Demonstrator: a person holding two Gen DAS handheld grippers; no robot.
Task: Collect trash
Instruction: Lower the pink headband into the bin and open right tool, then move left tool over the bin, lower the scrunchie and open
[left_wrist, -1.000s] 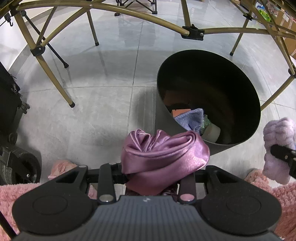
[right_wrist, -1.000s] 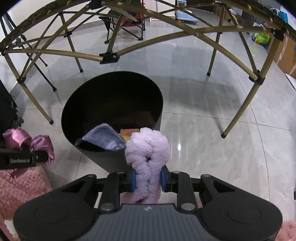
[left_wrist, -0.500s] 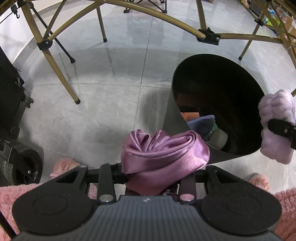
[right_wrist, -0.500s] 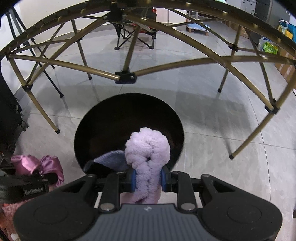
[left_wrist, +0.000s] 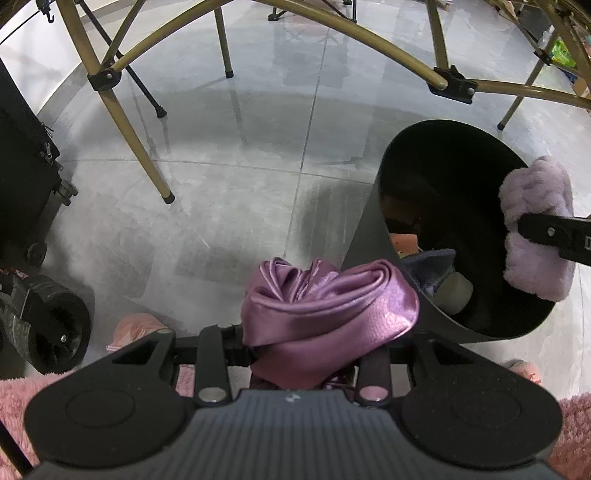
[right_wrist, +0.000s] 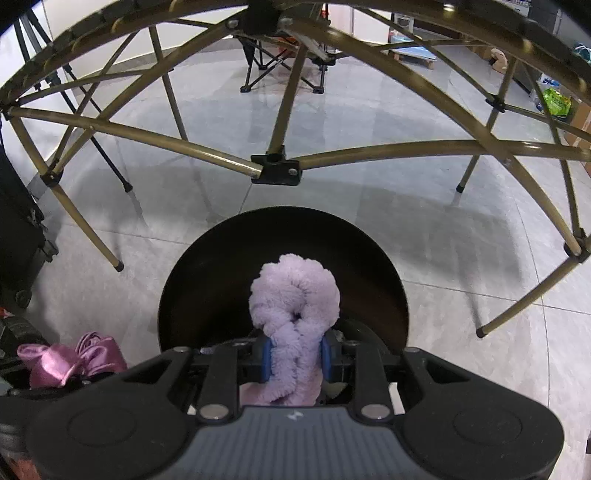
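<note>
My left gripper (left_wrist: 306, 354) is shut on a crumpled purple satin cloth (left_wrist: 325, 306) and holds it just left of the black round bin (left_wrist: 373, 221). My right gripper (right_wrist: 295, 354) is shut on a fluffy lilac scrunchie (right_wrist: 291, 295) and holds it over the bin's (right_wrist: 207, 280) open mouth. The scrunchie (left_wrist: 535, 229) also shows in the left wrist view above the bin's right side. The satin cloth (right_wrist: 70, 362) shows at the lower left of the right wrist view. The bin holds a blue-grey cloth (left_wrist: 428, 266) and other small items.
A gold folding table frame (right_wrist: 273, 166) arches over the bin, its legs (left_wrist: 129, 129) standing on the grey tiled floor. A black wheeled case (left_wrist: 26, 177) is at the left. A pink fluffy rug (left_wrist: 14, 398) lies under me. A folding chair (right_wrist: 284, 55) stands far back.
My right gripper has moved forward with the scrunchie, from beside the bin to over its mouth. My left gripper has drifted left, still holding the satin cloth.
</note>
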